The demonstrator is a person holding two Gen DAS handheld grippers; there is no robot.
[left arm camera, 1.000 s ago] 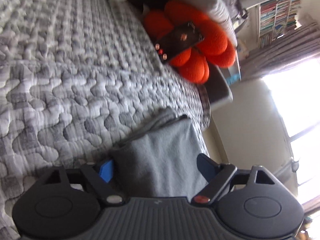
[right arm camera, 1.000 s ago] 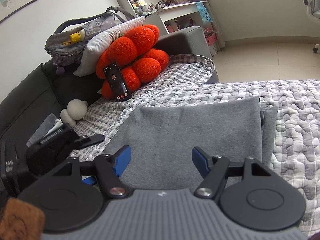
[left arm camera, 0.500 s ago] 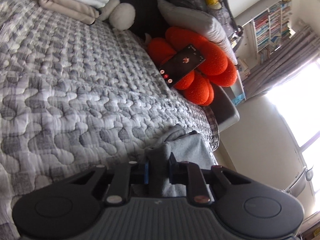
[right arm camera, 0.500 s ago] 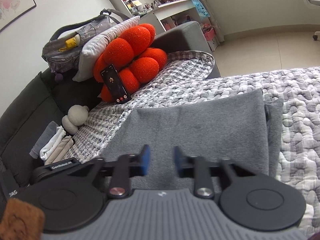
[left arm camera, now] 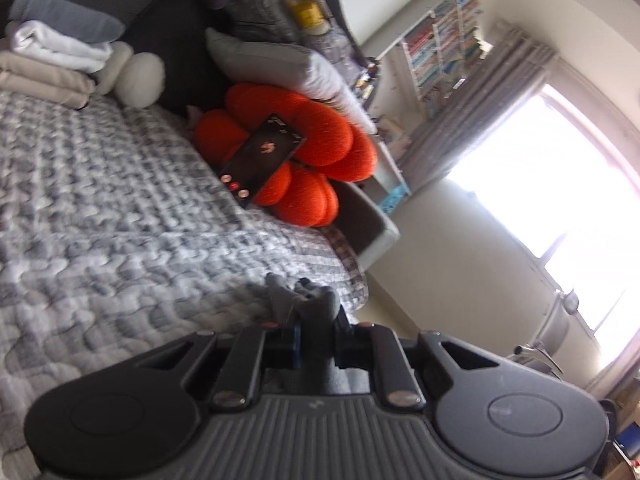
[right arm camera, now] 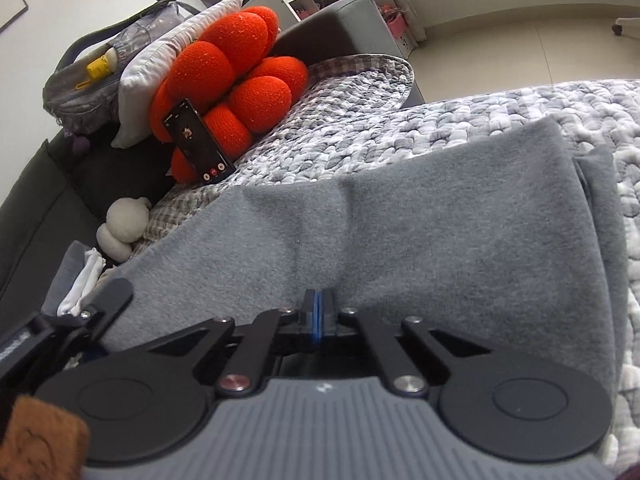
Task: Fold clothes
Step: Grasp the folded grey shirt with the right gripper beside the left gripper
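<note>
Grey garment (right arm camera: 420,240) spread across centre of right wrist view on the quilted bedspread (right arm camera: 500,108); far edge runs to upper right, a second folded layer showing along the right side. Open quilt lies beyond that edge and at far right.

Orange cushion (right arm camera: 236,84) with phone (right arm camera: 198,146) leaning on it stands upper left, apart from the garment. Folded stack (left arm camera: 52,60) at upper left of left wrist view, well apart.

Your right gripper (right arm camera: 319,314) is pressed together at the garment's near edge; whether cloth sits between the pads cannot be told.

Your left gripper (left arm camera: 316,340), tilted, pinches a bunched fold of the garment (left arm camera: 308,300) at bottom centre, near the bed's edge.
</note>
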